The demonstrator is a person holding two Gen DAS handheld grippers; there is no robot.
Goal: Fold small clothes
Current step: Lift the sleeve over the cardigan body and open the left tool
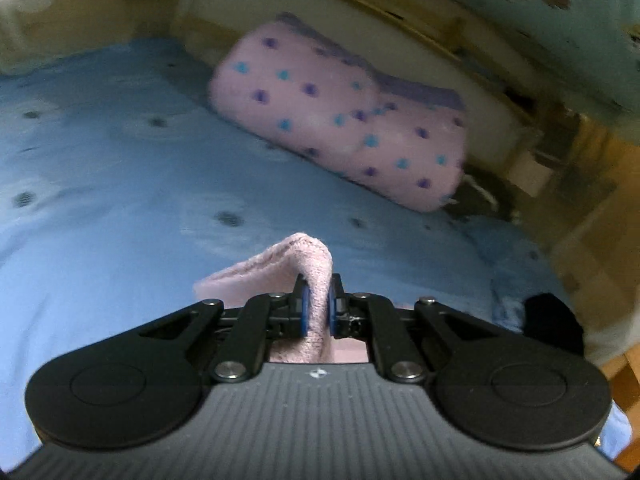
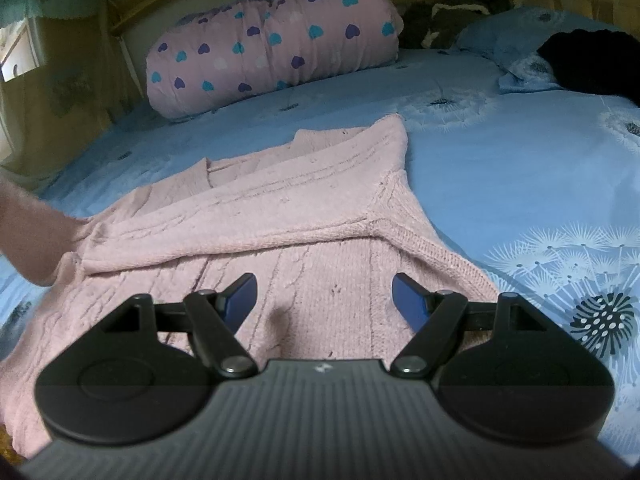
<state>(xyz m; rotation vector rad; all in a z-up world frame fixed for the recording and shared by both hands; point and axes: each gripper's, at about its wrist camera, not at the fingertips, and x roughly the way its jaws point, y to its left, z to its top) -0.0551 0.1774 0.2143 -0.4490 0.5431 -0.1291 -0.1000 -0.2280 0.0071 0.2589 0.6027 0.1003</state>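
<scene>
A pink knitted sweater (image 2: 280, 216) lies spread on the blue bedsheet (image 2: 500, 168), one sleeve folded across its body. My left gripper (image 1: 318, 300) is shut on a pinched fold of that pink knit (image 1: 296, 260), held up above the bed. At the left edge of the right wrist view, a blurred strip of the pink fabric (image 2: 32, 232) rises out of the picture. My right gripper (image 2: 324, 296) hovers low over the sweater's near part, its blue pads wide apart and nothing between them.
A pink rolled quilt with blue and purple hearts (image 2: 272, 44) lies along the far side of the bed. A black garment (image 2: 592, 60) rests on a blue pillow at the right. A wooden bed frame (image 1: 440, 12) and wall stand behind.
</scene>
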